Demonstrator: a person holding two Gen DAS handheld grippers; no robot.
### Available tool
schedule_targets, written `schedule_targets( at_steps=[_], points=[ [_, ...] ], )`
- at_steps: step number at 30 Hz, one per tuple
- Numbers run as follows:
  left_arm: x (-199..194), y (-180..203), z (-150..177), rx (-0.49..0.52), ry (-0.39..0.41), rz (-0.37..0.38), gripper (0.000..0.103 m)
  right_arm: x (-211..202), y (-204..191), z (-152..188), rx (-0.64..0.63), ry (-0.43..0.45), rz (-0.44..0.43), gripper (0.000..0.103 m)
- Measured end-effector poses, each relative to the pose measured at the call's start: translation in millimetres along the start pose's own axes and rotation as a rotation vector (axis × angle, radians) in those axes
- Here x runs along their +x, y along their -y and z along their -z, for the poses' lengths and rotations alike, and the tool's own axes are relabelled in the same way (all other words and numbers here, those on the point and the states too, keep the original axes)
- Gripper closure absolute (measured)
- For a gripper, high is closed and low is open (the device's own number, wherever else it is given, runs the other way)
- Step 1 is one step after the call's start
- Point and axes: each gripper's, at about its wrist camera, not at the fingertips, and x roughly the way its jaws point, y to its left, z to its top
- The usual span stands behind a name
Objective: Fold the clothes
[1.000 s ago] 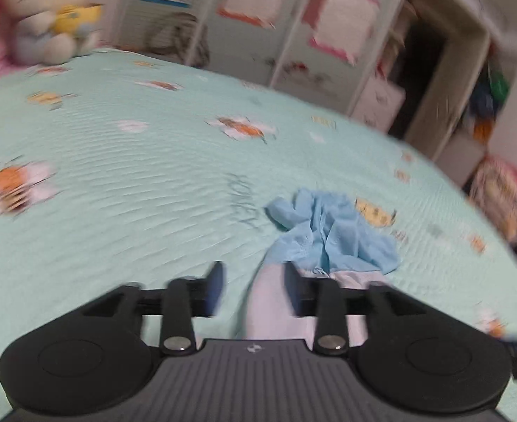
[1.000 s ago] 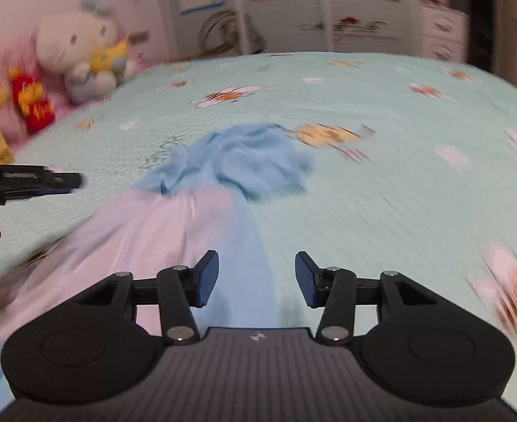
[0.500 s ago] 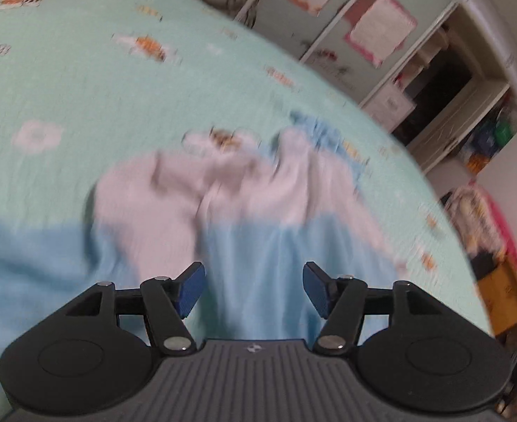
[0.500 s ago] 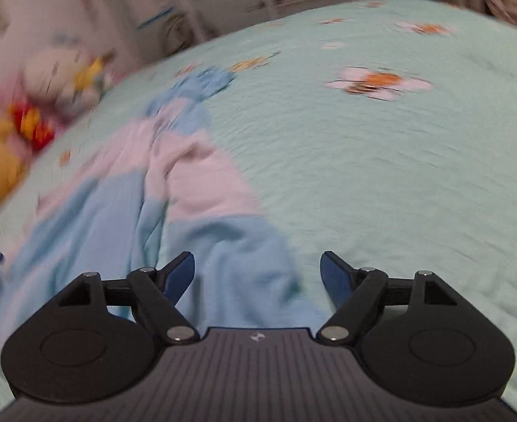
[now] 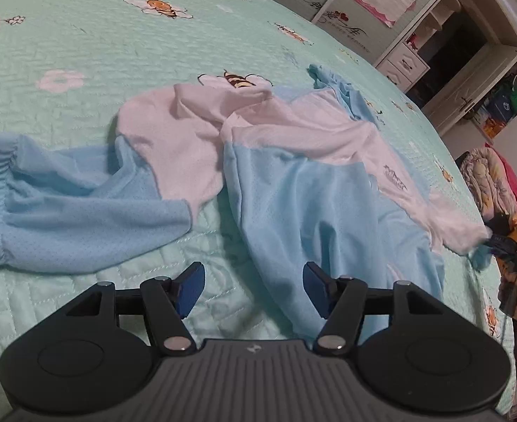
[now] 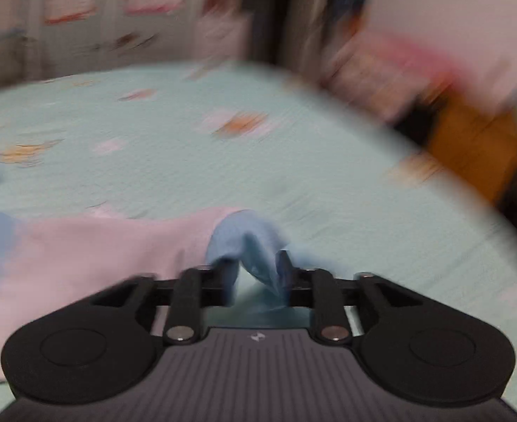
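Fabric: my garment is thin perforated mesh, light blue with pale pink panels, creased and lumpy.
Bed: a quilted mint bedspread printed with bees and flowers carries it.
Lie: long axis runs left to right across the left wrist view, one elastic-edged blue end at far left, the other reaching right.
Left fingers: spread wide, hovering at the near blue hem, gripping nothing.
Right fingers: drawn narrow, pinching a bunched blue fold of the garment; view blurred.
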Motion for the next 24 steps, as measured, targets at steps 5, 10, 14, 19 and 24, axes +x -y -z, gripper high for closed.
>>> schedule_targets(
  at_steps=[5, 10, 14, 19, 24],
  points=[
    [-25.9, -11.9, 9.2, 0.043, 0.103, -0.079, 0.039, -46.2, -21.6, 57.9, -0.071, 0.012, -0.108, 0.049],
    [-60.7, -14.2, 10.0, 0.199, 0.302, -0.239, 0.032, -110.2, -29.0, 138.9, 0.185, -0.027, -0.419, 0.035],
    [-50.5, -18.4, 7.1, 0.339, 0.304, -0.314, 0.026, -142.5, -46.2, 190.4, 0.31, -0.015, -0.536, 0.034],
    [-9.1, -23.9, -2.4, 0.441, 0.206, -0.31, 0.025, -147.2, -55.1, 206.3, 0.317, 0.083, -0.529, 0.034],
    [20.9, -18.1, -69.9, 0.428, 0.22, -0.313, 0.074, -137.4, -47.7, 206.7, 0.342, 0.083, -0.548, 0.033]
  ],
)
